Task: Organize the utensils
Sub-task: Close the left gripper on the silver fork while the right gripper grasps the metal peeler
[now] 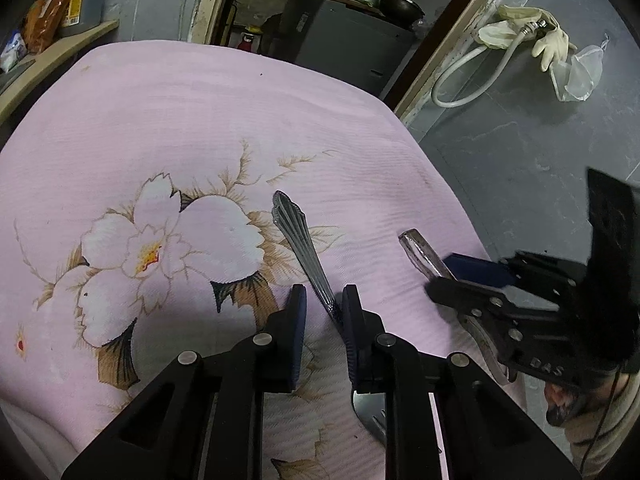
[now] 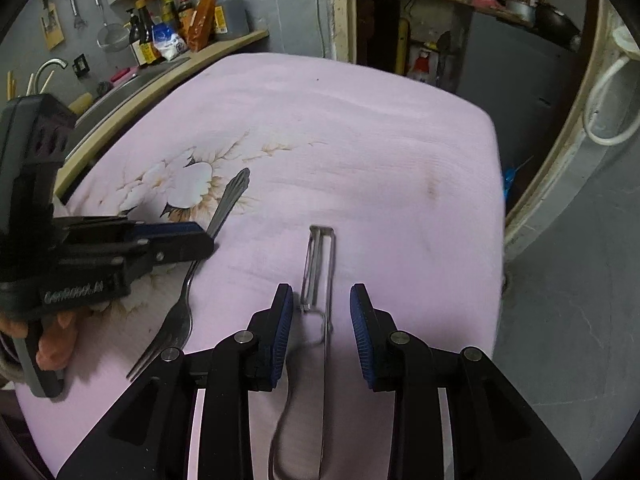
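A steel fork (image 1: 298,240) with a fluted handle lies on the pink flowered cloth (image 1: 200,120). My left gripper (image 1: 324,304) is open, its fingers either side of the fork's neck, the right pad close to it. The fork also shows in the right wrist view (image 2: 188,292), with the left gripper (image 2: 192,236) over its handle. A metal peeler (image 2: 318,272) lies to the fork's right. My right gripper (image 2: 320,312) is open and straddles the peeler's middle. In the left wrist view the peeler (image 1: 420,250) pokes out from the right gripper (image 1: 460,276).
The cloth-covered table (image 2: 360,120) ends at its right edge above a grey floor (image 2: 560,320). A counter with bottles (image 2: 180,20) and a sink runs along the left. A dark cabinet (image 1: 348,40) stands behind. A hose and gloves (image 1: 520,36) lie on the floor.
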